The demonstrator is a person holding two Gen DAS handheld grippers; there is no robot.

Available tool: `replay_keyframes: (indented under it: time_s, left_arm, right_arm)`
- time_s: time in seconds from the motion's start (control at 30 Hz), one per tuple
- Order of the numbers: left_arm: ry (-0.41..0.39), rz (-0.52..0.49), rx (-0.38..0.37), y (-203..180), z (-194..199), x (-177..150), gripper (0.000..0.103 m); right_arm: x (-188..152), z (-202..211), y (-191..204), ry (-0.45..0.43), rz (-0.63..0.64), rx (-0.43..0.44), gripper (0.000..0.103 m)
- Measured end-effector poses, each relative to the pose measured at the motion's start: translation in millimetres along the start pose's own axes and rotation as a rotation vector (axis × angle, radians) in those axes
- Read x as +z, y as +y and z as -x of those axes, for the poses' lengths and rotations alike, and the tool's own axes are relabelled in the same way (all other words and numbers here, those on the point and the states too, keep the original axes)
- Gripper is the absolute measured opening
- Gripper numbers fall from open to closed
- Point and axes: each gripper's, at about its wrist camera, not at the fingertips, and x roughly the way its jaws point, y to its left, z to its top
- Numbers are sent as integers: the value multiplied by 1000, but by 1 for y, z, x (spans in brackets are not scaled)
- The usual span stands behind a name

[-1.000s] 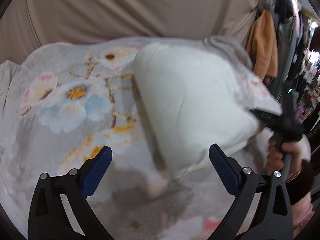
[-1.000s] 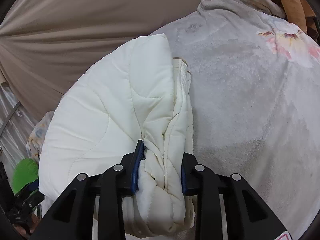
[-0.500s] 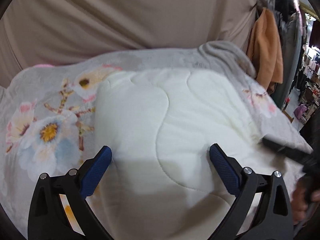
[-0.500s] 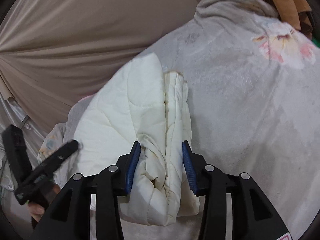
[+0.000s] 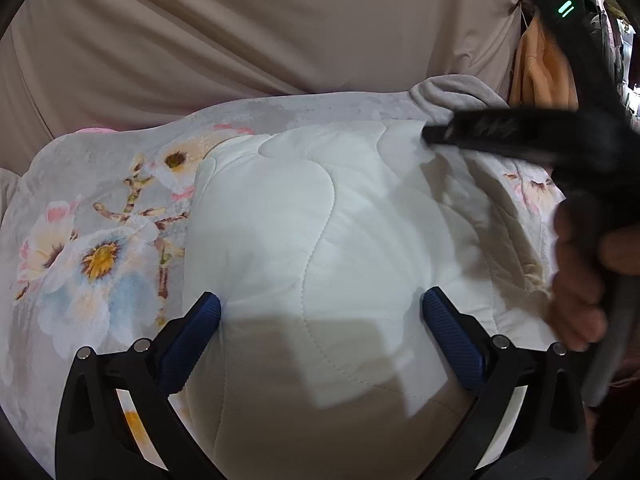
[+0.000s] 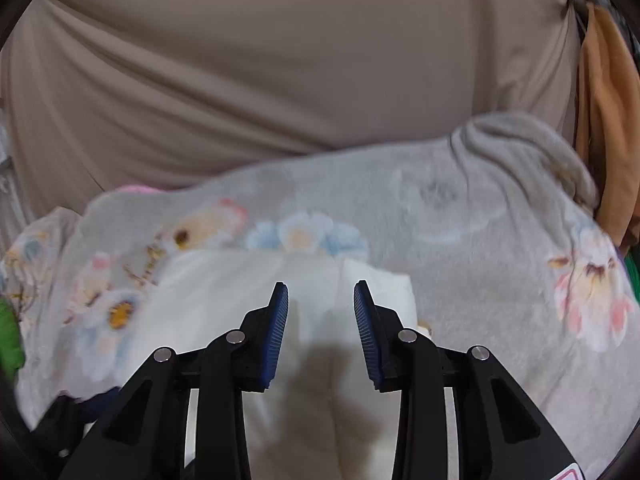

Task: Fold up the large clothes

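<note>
My left gripper is spread wide, its blue pads either side of the folded white quilted garment, gripping nothing; whether the pads touch the fabric I cannot tell. My right gripper stands partly open above the same garment, holding nothing. The garment lies on the grey floral blanket, near its middle. From the left wrist view, my right hand and its black gripper cross over the garment's right edge. Behind the blanket hangs a beige curtain, with an orange cloth at its right end.
</note>
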Motion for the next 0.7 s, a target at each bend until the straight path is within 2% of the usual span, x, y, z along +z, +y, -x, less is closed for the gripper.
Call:
replay_keyframes:
  time_s: [0.1,0.23,0.47,0.7]
  left_arm:
    - [-17,-15,-10,-2,-1,-2,98]
    - [-31,-42,12,-8,-4,-6,98]
    - [-30,-59,27,-10,-8,-9,98]
    - [-31,-66,48,-11,-9,-10,98]
  right_arm:
    - [-18,-40,-20,95,-73,35,29]
    - [-30,-58,-38,150,-154,107,28]
    - [-32,-66,-20,157,-79,23,27]
    - [-32,-71,-17,169,-62,-4,27]
